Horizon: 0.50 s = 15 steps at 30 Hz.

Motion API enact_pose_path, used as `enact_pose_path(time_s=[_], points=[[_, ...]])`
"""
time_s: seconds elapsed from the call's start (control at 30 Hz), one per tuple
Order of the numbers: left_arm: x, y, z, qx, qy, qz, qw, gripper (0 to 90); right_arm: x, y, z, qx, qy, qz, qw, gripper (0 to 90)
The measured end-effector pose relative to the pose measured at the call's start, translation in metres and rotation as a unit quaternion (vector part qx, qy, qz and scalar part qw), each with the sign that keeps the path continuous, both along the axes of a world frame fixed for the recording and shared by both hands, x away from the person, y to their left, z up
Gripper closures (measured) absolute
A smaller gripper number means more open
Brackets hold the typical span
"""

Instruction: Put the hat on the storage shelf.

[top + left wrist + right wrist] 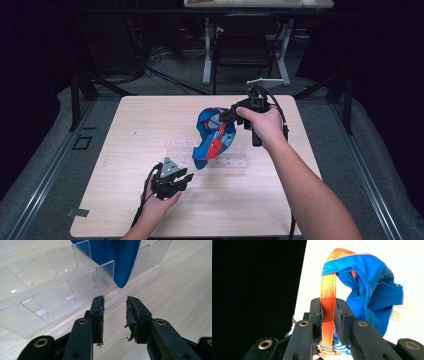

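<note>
right gripper (226, 116) clamped on orange strap (328, 305) | blue cap (212, 137) lifted above clear rack (60, 287), apparently unplaced | left gripper (115, 312) apart, idle

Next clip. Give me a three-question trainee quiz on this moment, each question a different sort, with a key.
1. True or false: the left gripper holds the blue cloth.
2. What do the right gripper's jaws clamp? A) the blue cloth B) the orange strap C) the clear rack
3. Fill in: the cloth's lower tip hangs at the clear ____.

Key: 1 false, its jaws stand open and empty. 2 B. 3 rack.
</note>
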State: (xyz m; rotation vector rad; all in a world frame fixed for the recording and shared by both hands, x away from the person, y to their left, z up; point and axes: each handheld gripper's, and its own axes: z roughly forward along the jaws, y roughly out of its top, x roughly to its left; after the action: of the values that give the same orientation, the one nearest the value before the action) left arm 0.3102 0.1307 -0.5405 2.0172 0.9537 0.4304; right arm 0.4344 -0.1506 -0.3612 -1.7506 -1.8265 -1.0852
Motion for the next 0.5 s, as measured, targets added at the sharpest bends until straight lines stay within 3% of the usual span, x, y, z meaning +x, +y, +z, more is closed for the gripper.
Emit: enact_pose_path(time_s=[0.2, 0.33, 0.5], points=[[-0.002, 0.004, 0.002, -0.001, -0.001, 0.001, 1.0, 65.3, -0.002, -0.01, -0.004, -0.008, 0.007, -0.006, 0.9999, 75.6], [-0.003, 0.008, 0.003, -0.005, 0.0, 0.003, 1.0, 59.3, -0.004, -0.017, -0.006, -0.024, -0.009, -0.019, 0.9995, 70.7], [-0.006, 0.016, 0.005, -0.007, 0.002, 0.005, 1.0, 56.2, -0.008, -0.025, -0.007, -0.041, -0.012, -0.016, 0.999, 67.7]])
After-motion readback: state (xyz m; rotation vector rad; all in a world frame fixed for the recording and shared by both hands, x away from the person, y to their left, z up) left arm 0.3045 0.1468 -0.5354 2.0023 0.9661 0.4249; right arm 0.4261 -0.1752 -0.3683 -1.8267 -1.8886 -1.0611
